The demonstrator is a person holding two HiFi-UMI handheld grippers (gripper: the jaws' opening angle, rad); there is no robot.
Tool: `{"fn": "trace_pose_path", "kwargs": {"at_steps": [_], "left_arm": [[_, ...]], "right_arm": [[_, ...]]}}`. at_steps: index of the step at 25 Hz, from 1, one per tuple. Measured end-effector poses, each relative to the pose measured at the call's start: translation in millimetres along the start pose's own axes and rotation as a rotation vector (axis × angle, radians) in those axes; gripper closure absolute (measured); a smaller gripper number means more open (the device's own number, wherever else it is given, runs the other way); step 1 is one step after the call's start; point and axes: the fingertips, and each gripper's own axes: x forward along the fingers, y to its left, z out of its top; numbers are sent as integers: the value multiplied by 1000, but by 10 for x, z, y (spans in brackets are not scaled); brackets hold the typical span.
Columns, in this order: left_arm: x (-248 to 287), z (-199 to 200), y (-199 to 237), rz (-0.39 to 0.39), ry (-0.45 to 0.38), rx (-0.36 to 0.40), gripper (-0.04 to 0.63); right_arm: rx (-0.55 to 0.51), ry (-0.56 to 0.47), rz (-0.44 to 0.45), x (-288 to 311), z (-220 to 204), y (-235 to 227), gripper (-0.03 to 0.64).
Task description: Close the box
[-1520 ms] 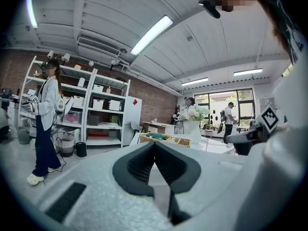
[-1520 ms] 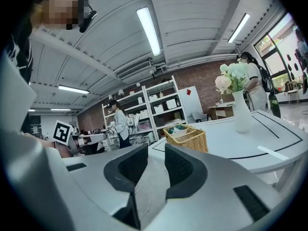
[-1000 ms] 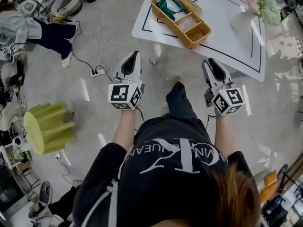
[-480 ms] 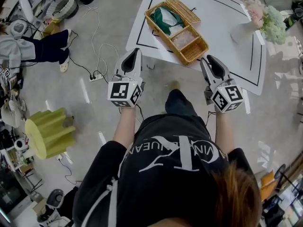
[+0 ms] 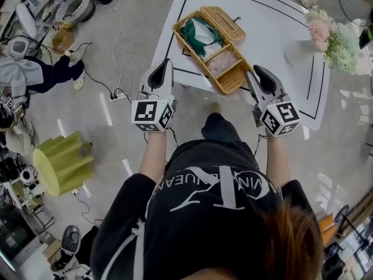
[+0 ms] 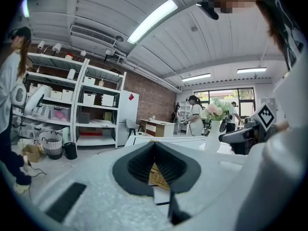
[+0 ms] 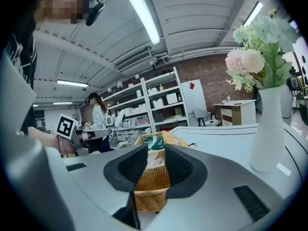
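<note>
Wicker box [image 5: 217, 51] sits open on white table [image 5: 274, 10], lid [image 5: 226, 17] thrown back on far side. Step in hand looks like approach: nothing touched yet.

Left gripper [image 5: 162, 70] near table edge, jaws meeting at tips, empty. Right gripper [image 5: 258, 74] just beside box's near corner, jaws spread, empty.

Next move likely: reach past box, catch lid, swing it over.

Head view alone shows lid and both compartments. Right gripper view gives box end-on, plus vase [image 7: 269, 129]. Left gripper view shows mere sliver of wicker.
</note>
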Motion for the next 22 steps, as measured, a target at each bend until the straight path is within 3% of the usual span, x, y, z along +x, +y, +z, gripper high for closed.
{"fn": "trace_pose_path", "kwargs": {"at_steps": [9, 17, 22], "left_arm": [[425, 32, 39, 29, 17, 0, 584], [743, 2, 96, 59, 35, -6, 584], [789, -58, 178, 88, 48, -27, 584]], "right_arm": [[15, 34, 14, 286, 126, -475, 515], [-30, 174, 16, 660, -78, -827, 511], [-121, 272, 15, 886, -294, -889, 500]]}}
